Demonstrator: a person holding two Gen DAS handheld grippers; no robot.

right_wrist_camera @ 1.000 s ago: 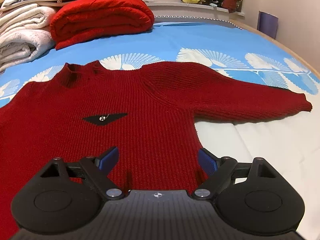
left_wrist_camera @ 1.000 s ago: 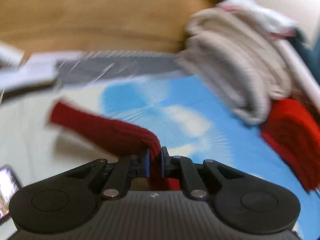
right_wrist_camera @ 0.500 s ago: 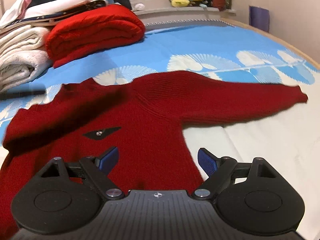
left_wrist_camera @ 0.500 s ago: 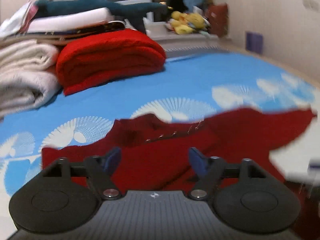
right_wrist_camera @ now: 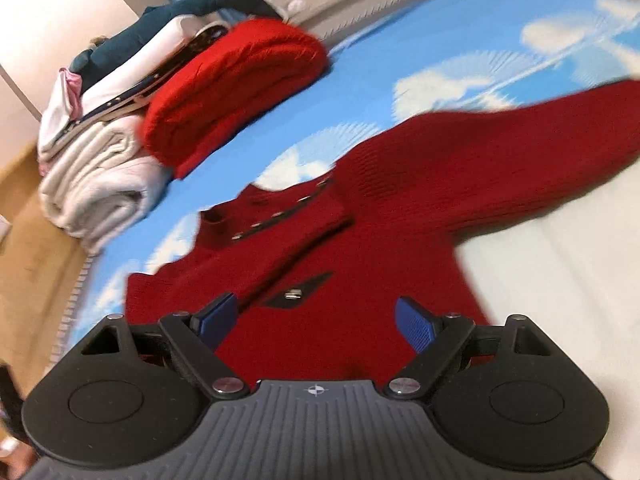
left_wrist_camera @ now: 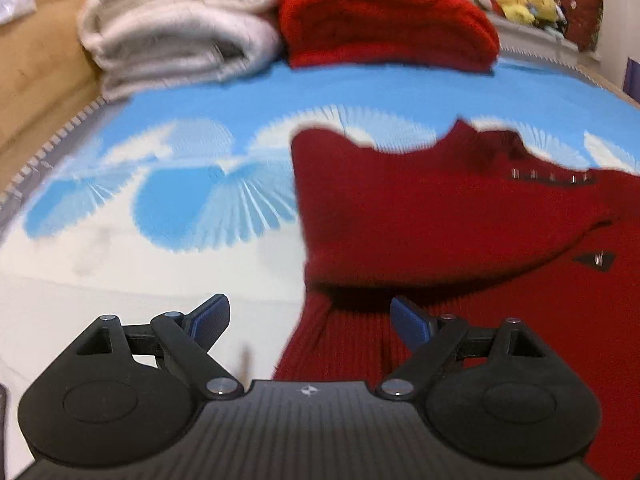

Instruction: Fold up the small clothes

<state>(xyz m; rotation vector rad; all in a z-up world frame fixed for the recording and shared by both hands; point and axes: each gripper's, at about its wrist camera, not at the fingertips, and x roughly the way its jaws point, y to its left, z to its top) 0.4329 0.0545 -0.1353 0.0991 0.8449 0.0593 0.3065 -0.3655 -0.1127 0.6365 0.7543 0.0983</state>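
Sweater (left_wrist_camera: 460,216) flat on bed (left_wrist_camera: 200,128), one sleeve (left_wrist_camera: 400,208) folded across chest. Left gripper (left_wrist_camera: 308,320) just opened, empty, at its 6 o'clock hem edge. Right gripper (right_wrist_camera: 316,320) wide, empty; other sleeve (right_wrist_camera: 500,152) unfolded at 2 o'clock.

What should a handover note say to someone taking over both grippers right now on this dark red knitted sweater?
Left gripper: jaws have just been opening, now wide, nothing between them, over the sweater's left edge.
Right gripper: open, empty, above the sweater's lower body.
Dark red knitted sweater: face up on the blue and white patterned bedsheet.
Done: left sleeve folded in across the chest.
Left: right sleeve, lying stretched out, then the body folds.
Folded bright red knit and white blankets are stacked behind it.
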